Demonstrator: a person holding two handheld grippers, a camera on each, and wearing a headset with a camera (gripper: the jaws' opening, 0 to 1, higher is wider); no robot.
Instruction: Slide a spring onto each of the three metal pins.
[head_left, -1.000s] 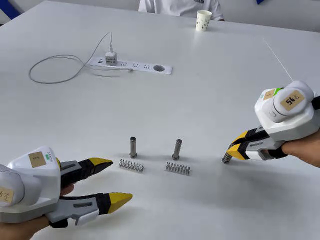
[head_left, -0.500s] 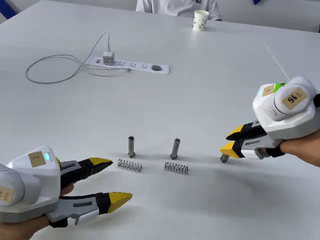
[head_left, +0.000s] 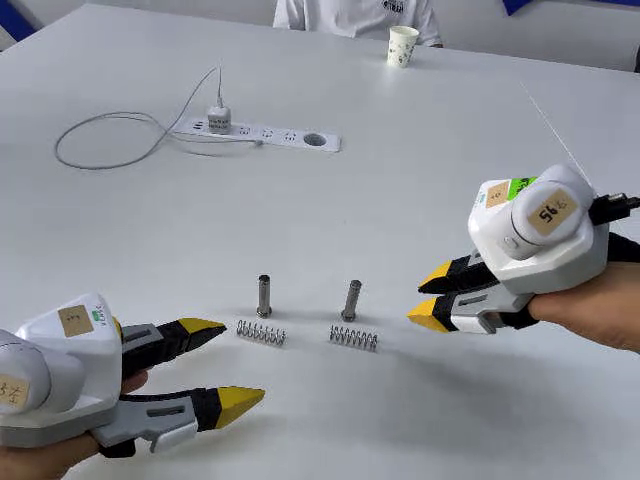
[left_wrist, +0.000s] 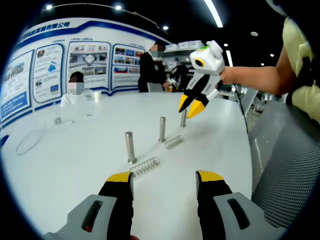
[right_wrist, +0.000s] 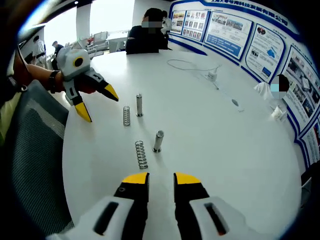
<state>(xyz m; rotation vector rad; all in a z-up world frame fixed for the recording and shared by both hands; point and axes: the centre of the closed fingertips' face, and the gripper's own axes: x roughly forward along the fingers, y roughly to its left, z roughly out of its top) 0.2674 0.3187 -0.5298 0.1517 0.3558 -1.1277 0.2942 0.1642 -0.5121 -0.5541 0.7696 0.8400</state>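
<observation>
Two bare metal pins stand upright on the white table, the left pin (head_left: 264, 295) and the middle pin (head_left: 351, 299). A loose spring (head_left: 261, 332) lies in front of the left pin, and a second spring (head_left: 354, 338) in front of the middle one. In the left gripper view a third pin (left_wrist: 183, 118) stands just behind the right gripper's tips. My right gripper (head_left: 430, 299) hovers open and holds nothing, right of the middle pin. My left gripper (head_left: 232, 360) rests open near the front edge, short of the left spring.
A power strip (head_left: 260, 130) with a plugged charger and a looped cable (head_left: 90, 140) lies at the back left. A paper cup (head_left: 402, 44) stands at the far edge, in front of a seated person.
My right gripper has opened and drawn up and to the left, away from the spring on the third pin, which it now hides in the head view. My left gripper has stayed put.
</observation>
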